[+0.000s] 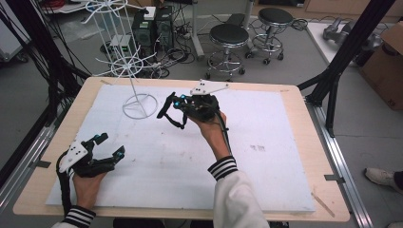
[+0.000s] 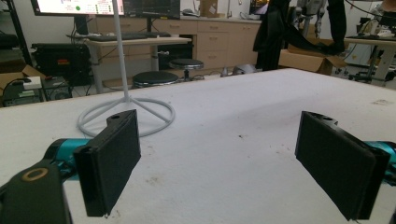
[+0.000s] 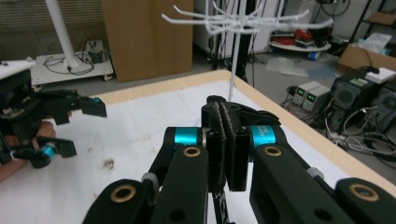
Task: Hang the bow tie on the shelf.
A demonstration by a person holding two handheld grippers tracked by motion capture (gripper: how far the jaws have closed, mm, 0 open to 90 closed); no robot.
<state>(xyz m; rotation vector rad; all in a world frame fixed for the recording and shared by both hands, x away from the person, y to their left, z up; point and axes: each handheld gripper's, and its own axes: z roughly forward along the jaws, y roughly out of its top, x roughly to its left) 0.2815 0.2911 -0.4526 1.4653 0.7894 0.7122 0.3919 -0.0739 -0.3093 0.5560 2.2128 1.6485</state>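
Observation:
A white wire rack (image 1: 134,71) with hooked arms stands on a ring base at the back left of the white foam board (image 1: 266,166). My right gripper (image 1: 164,110) hovers just right of that base, its jaws pressed together, as the right gripper view (image 3: 227,140) shows. A thin black strap (image 1: 176,122) hangs under it; I cannot tell whether it is pinched. My left gripper (image 1: 110,144) rests low at the front left, open with nothing between its pads (image 2: 217,163). It faces the rack base (image 2: 126,116). The right gripper view also shows the left gripper (image 3: 81,128) and the rack's pole (image 3: 233,70).
The board lies on a wooden table (image 1: 304,123) with bare wood at its edges. Behind the table are two black stools (image 1: 228,38) and electronics boxes (image 1: 152,26) with cables on the floor. A cardboard box (image 1: 387,61) sits far right. Black frame posts (image 1: 347,52) flank the table.

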